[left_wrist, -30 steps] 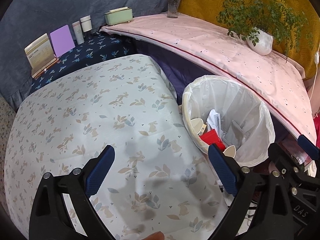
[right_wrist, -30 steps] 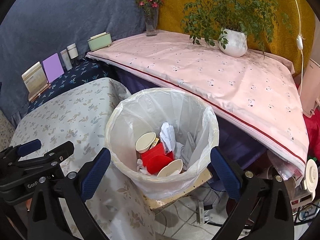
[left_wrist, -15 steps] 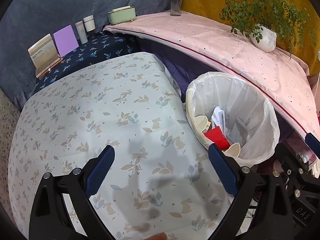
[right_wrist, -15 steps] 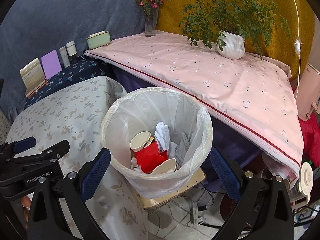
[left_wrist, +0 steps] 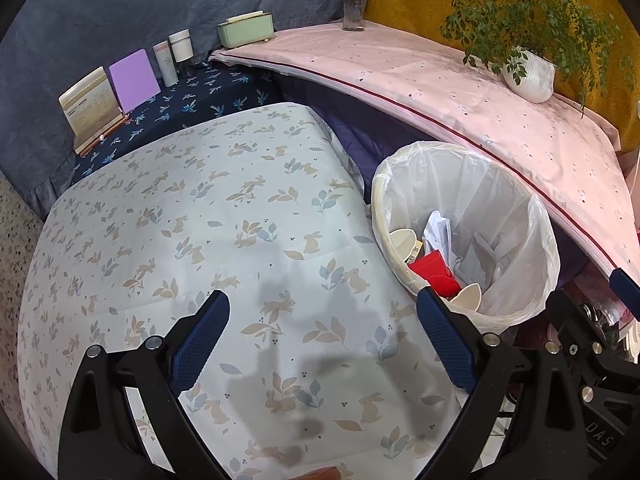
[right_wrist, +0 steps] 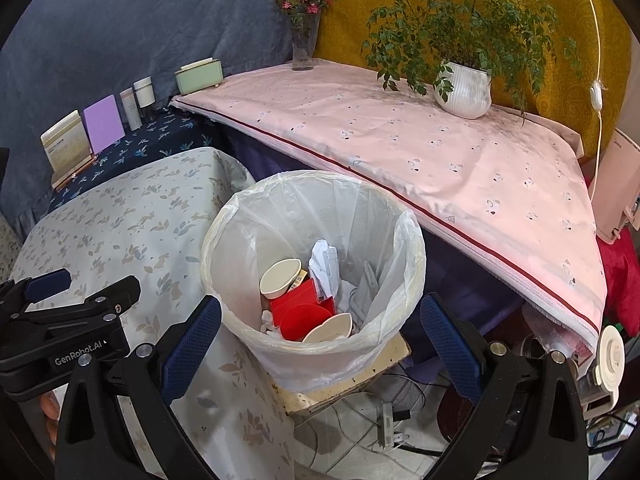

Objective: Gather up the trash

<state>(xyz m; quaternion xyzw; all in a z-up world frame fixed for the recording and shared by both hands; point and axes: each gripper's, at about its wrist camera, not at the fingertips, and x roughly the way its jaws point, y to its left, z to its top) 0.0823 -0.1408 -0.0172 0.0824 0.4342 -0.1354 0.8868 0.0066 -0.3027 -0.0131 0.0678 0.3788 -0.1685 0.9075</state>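
Beside the rabbit-print tablecloth (left_wrist: 224, 216), collected cups and paper fill the lined trash bin (right_wrist: 400, 240); both the left gripper (left_wrist: 322, 334) and right gripper (right_wrist: 320, 332) gape empty. Knocking its rim could tip it off the board.

Potted plant (right_wrist: 464, 88) and flower vase (right_wrist: 302, 46) on pink counter (right_wrist: 400, 148); green box (right_wrist: 199, 76), bottles (right_wrist: 138, 100), purple card (right_wrist: 104, 123) on dark cloth.

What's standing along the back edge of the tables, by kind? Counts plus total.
Cards: 2 (cream, purple)
Tubes/jars: 2 (tube, jar)
Green box: 1
Flower vase: 1
Potted plant: 1
Total: 7
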